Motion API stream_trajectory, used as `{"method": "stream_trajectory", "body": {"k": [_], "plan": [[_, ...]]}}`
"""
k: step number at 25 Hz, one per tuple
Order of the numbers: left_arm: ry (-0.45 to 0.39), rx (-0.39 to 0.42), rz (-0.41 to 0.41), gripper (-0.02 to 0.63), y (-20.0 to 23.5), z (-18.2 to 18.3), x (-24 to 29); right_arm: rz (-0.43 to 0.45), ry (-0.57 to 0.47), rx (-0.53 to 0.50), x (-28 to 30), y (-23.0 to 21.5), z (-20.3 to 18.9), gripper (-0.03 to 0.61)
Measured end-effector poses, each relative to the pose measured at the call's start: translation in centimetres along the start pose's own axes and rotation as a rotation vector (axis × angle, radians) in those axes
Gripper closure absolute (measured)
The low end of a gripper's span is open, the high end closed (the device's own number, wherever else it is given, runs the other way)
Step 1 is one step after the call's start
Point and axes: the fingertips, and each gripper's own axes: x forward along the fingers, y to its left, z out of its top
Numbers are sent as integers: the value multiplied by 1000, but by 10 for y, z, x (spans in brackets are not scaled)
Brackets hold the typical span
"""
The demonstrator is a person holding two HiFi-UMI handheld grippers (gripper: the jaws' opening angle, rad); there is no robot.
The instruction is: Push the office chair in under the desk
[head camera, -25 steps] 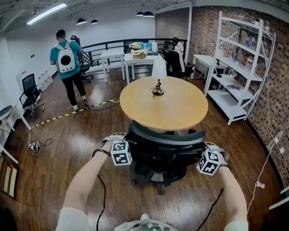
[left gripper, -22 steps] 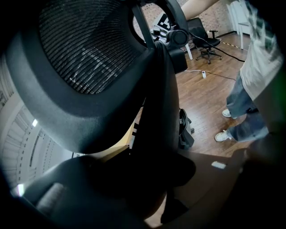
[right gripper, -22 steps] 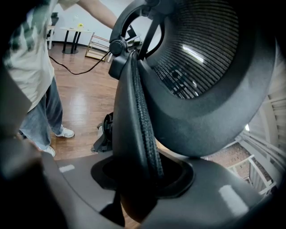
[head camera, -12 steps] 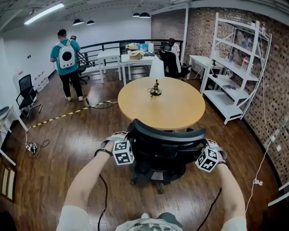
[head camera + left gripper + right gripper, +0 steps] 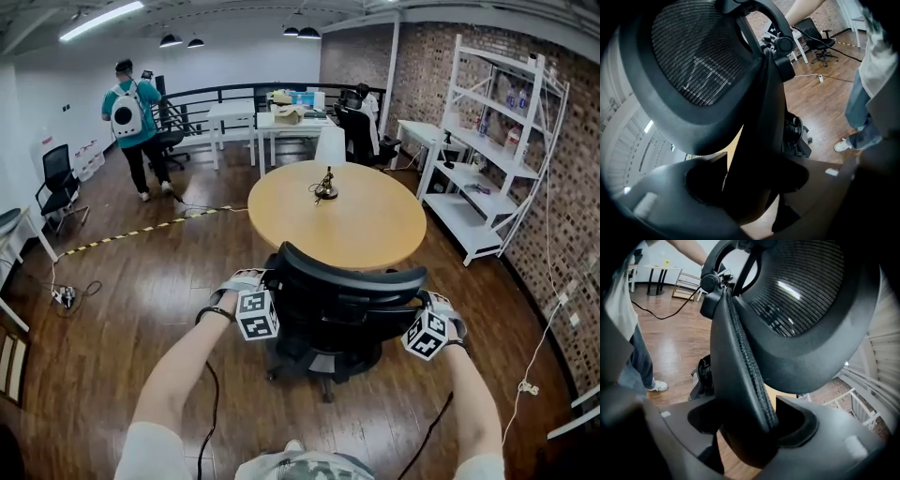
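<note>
Push step looks basically done: office chair (image 5: 342, 305) sits mid-frame against the desk (image 5: 375, 234). Left gripper (image 5: 251, 300) and right gripper (image 5: 429, 323) have just been opening, and their jaws now stand loose around the backrest edges. Next up, pull clear.

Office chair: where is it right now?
In the head view, the black office chair stands just below centre on the wooden floor, at the near edge of the round table.
</note>
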Motion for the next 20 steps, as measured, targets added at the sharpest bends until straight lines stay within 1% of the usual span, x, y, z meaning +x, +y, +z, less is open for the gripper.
{"method": "stream_trajectory", "body": {"k": [1, 3, 7, 10, 13, 15, 20], "plan": [[1, -7, 12, 334, 2, 0, -3, -15, -8, 7, -2, -1, 1, 268], [7, -17, 37, 334, 7, -2, -11, -56, -29, 16, -9, -6, 4, 249], [20, -56, 70, 331, 10, -2, -21, -141, -57, 13, -24, -15, 6, 247], [23, -93, 119, 331, 14, -1, -27, -189, -86, 25, -33, -18, 6, 247], [26, -133, 150, 330, 9, -1, -38, -212, -125, 71, -45, -5, 8, 247], [13, -166, 169, 331, 4, 5, -47, -224, -136, 100, -56, 6, 6, 247], [-65, -283, 236, 333, 3, 31, -75, -273, -191, 157, -87, 17, 15, 247]]}}
